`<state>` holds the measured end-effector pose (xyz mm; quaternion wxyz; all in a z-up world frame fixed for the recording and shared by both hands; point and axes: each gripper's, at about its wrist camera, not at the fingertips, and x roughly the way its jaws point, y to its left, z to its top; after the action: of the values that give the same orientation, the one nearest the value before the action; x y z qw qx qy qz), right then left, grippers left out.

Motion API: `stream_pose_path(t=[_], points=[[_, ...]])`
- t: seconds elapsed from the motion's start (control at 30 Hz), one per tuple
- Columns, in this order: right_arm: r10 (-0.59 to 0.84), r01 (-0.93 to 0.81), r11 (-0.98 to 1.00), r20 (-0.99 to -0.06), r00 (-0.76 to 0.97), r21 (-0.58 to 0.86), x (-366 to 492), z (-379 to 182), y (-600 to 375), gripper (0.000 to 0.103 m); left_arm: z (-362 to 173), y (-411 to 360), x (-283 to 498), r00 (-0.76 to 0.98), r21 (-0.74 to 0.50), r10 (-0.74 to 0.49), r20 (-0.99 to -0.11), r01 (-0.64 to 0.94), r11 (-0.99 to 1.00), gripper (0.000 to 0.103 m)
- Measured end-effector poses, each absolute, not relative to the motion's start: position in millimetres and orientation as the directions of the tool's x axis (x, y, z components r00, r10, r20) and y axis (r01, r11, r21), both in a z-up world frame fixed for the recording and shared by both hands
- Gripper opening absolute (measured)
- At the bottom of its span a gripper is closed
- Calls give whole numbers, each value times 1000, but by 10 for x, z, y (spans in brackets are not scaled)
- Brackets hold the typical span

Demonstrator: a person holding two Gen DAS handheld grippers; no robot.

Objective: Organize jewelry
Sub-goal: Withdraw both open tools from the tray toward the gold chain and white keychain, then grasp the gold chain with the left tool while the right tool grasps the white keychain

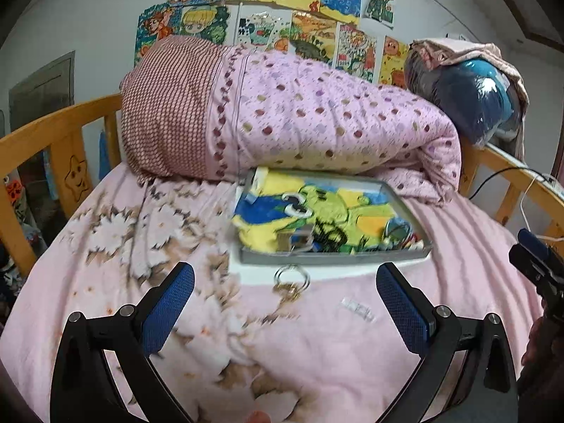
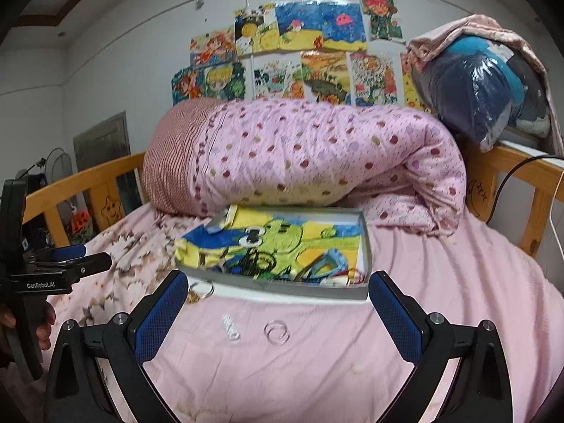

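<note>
A shallow grey tray (image 1: pixel 331 260) (image 2: pixel 282 289) lined with a bright cartoon picture lies on the pink bed, with several rings and bangles in its near right corner (image 1: pixel 398 232) (image 2: pixel 338 275). Silver and gold rings (image 1: pixel 290 280) (image 2: pixel 201 290) lie on the sheet just in front of the tray. A clear beaded piece (image 1: pixel 357 308) (image 2: pixel 231 328) and a clear bangle (image 2: pixel 277 331) lie nearby. My left gripper (image 1: pixel 285 310) is open and empty, just short of the rings. My right gripper (image 2: pixel 278 317) is open and empty above the clear bangle.
A rolled pink dotted quilt (image 1: pixel 282 116) (image 2: pixel 303 155) lies right behind the tray. Wooden bed rails (image 1: pixel 53 130) (image 2: pixel 511 176) run along both sides. A bagged bundle (image 1: pixel 472 95) sits at the back right, with cables (image 1: pixel 500 176) by the right rail.
</note>
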<state>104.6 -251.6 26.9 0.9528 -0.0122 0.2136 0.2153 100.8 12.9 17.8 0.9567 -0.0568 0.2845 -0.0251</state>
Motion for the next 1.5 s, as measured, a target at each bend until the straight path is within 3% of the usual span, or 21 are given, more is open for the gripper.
stream_pose_path(t=[0.7,1.27,1.33,1.43,1.5], points=[[391,-460,885,-648,654,70,1315,-423,-2362,103,-538,114,1124,692,-83,-81,-718,30,996,101],[468,-573,815,-684,560,88,1589,-748,-2216,103,-801,115,1633,639,-136,-143,-756,60,989,101],[492,-597,797,-677,547,97,1600,-758,-2177,101,-815,115,1699,640,-135,-144,-755,63,989,101],[517,-639,764,-681,519,94,1628,-804,-2063,89,-817,111,1782,649,-132,-150,-746,76,988,96],[529,-662,744,-688,497,94,1644,-850,-1989,74,-831,99,1854,644,-137,-161,-748,88,987,88]])
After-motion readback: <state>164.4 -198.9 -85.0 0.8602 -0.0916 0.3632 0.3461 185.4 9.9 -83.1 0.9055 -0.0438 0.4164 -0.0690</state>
